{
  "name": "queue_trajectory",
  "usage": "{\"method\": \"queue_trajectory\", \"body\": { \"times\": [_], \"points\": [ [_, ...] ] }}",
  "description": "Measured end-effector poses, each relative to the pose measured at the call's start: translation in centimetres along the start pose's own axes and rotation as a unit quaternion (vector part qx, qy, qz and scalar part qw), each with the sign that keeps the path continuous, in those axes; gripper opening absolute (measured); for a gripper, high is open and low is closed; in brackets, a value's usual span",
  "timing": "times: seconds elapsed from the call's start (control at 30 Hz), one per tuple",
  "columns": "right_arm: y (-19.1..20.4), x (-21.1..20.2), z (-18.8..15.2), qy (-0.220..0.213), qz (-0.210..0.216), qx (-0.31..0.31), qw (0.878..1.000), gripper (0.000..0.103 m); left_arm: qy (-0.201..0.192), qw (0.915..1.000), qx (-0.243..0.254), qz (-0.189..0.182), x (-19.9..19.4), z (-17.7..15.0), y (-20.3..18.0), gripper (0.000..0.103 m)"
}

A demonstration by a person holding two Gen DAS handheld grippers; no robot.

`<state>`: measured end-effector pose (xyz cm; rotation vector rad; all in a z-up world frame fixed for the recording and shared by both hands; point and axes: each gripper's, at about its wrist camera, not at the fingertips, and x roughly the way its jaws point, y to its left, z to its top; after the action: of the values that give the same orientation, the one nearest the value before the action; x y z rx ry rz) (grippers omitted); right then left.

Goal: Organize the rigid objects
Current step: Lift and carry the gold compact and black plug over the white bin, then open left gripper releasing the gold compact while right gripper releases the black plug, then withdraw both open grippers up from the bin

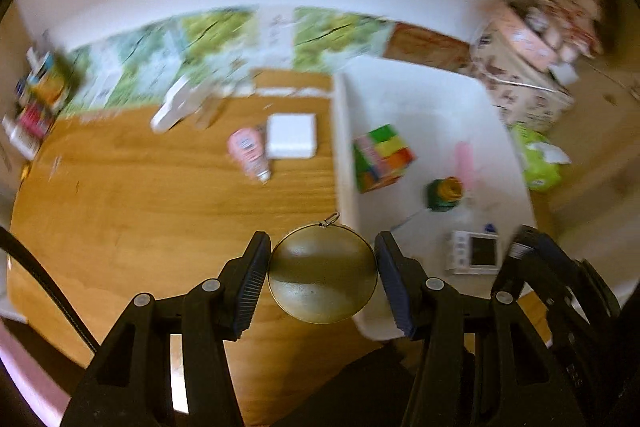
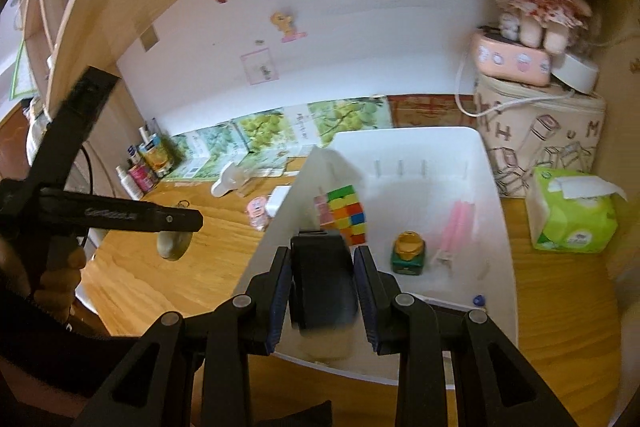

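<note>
My left gripper (image 1: 322,265) is shut on a round gold case (image 1: 322,287) with a small ring on top, held above the wooden table (image 1: 160,227) at the near left corner of the white bin (image 1: 340,147). From the right wrist view that case (image 2: 174,245) appears edge-on under the left gripper (image 2: 176,223). My right gripper (image 2: 322,255) is shut on a dark-capped object with a beige base (image 2: 322,287), over the bin's near rim (image 2: 496,187). Inside the bin lie a colour cube (image 2: 344,213), a green ink bottle (image 2: 408,253), a pink clip (image 2: 456,227) and a small white screen device (image 1: 476,253).
A pink tube (image 1: 248,151), a white box (image 1: 291,141) and a white hand fan (image 1: 180,105) lie on the table left of the bin. A green tissue pack (image 2: 572,219), a patterned bag (image 2: 552,139) and a doll (image 2: 536,7) stand to the right. Bottles (image 2: 144,167) line the far left.
</note>
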<state>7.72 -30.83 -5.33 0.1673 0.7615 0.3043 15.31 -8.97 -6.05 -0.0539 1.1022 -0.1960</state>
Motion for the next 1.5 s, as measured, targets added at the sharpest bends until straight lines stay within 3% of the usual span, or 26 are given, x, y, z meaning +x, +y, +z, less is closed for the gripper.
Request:
{"method": "queue_trajectory", "body": {
  "times": [0.17,0.37,0.57,0.63,0.7,0.8,1.07,1.33,1.5],
  "points": [
    [-0.8,-0.5,0.2,-0.019,-0.012,0.015,1.000,0.032,-0.045,0.9964,0.052,-0.050,-1.0,-0.4,-2.5,0.058],
    [-1.2,-0.6,0.1,-0.023,-0.017,0.024,0.999,0.032,-0.093,0.9840,0.109,-0.106,-2.5,-1.3,-5.0,0.058],
    [-1.1,-0.9,0.0,-0.025,-0.022,0.027,0.999,0.032,-0.109,0.9767,0.131,-0.131,-3.1,-1.9,-6.0,0.059],
    [-1.0,-0.9,0.0,-0.025,-0.024,0.026,0.999,0.033,-0.117,0.9757,0.130,-0.132,-3.3,-2.1,-5.9,0.070],
    [-0.9,-1.0,-0.1,-0.026,-0.025,0.024,0.999,0.044,-0.130,0.9751,0.126,-0.128,-3.7,-2.2,-5.7,0.080],
    [-0.5,-1.3,-0.3,-0.028,-0.029,0.018,0.999,0.056,-0.141,0.9744,0.116,-0.131,-4.0,-2.4,-5.2,0.080],
    [1.1,-1.5,-0.6,-0.022,-0.036,0.003,0.999,0.077,-0.167,0.9725,0.091,-0.134,-4.9,-3.0,-3.4,0.081],
    [4.2,-0.1,-0.7,0.003,-0.033,-0.027,0.999,0.081,-0.193,0.9719,0.039,-0.129,-5.8,-3.8,0.7,0.083],
    [6.7,1.2,-0.6,0.012,-0.027,-0.041,0.999,0.081,-0.184,0.9761,0.018,-0.114,-5.9,-3.6,3.8,0.083]
  ]
}}
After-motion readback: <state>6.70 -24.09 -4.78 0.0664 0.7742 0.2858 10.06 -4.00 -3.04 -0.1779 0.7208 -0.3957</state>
